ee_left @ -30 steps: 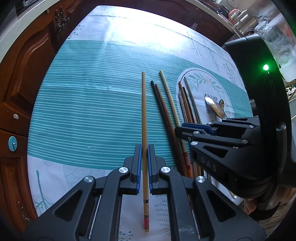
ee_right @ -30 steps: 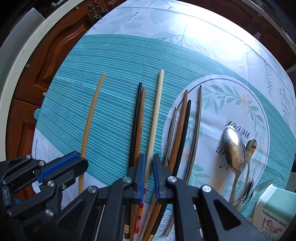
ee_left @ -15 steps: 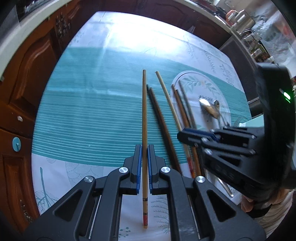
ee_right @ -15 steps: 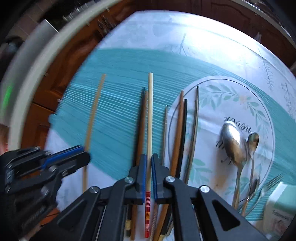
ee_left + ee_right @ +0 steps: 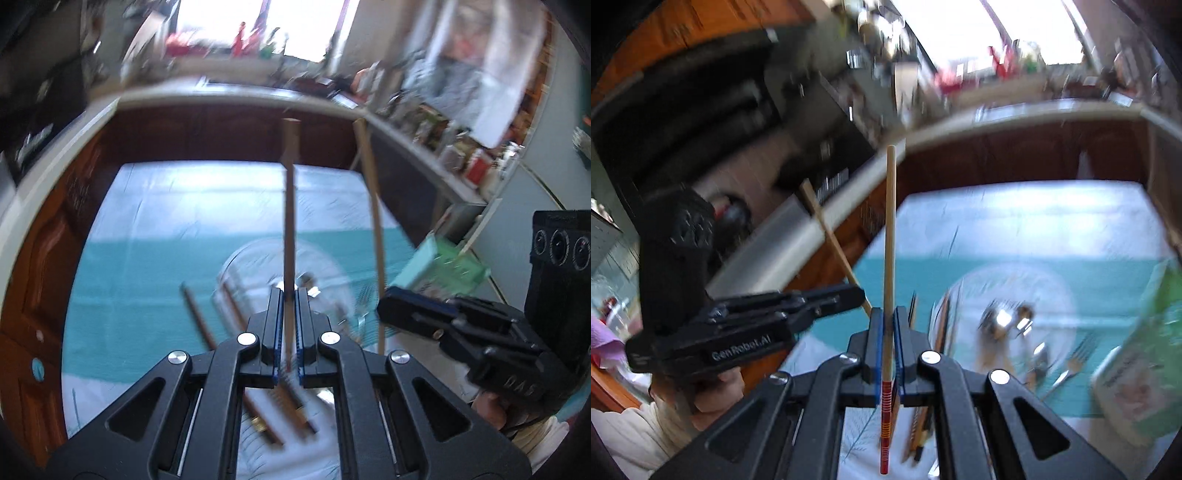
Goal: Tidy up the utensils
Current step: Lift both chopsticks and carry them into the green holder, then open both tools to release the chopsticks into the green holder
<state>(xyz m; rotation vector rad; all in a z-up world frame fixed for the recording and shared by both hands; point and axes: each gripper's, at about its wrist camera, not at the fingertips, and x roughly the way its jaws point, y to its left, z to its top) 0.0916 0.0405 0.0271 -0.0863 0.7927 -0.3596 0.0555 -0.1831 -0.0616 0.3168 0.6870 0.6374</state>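
spoons (image 5: 1004, 317) and fork (image 5: 1071, 363) beside green box (image 5: 1145, 354).

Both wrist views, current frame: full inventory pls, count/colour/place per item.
Held chopsticks: 2, light bamboo; one in the left claw, tan chopstick; one in the right claw, pale chopstick with a red striped end.
Loose chopsticks: several, count blurred, brown and dark; on the tablecloth near the claws.
Spoons: 2, silver; on the round leaf-print area.
Fork: at least 1, silver; right of the spoons.
Tableware box: 1, mint green; right table edge.
Tablecloth: 1, teal and white; covers the table.
Cabinets: dark brown wood; behind the table.
Counter clutter: blurred, uncountable.
Claws: 2, black with blue pads; each shut on a chopstick.
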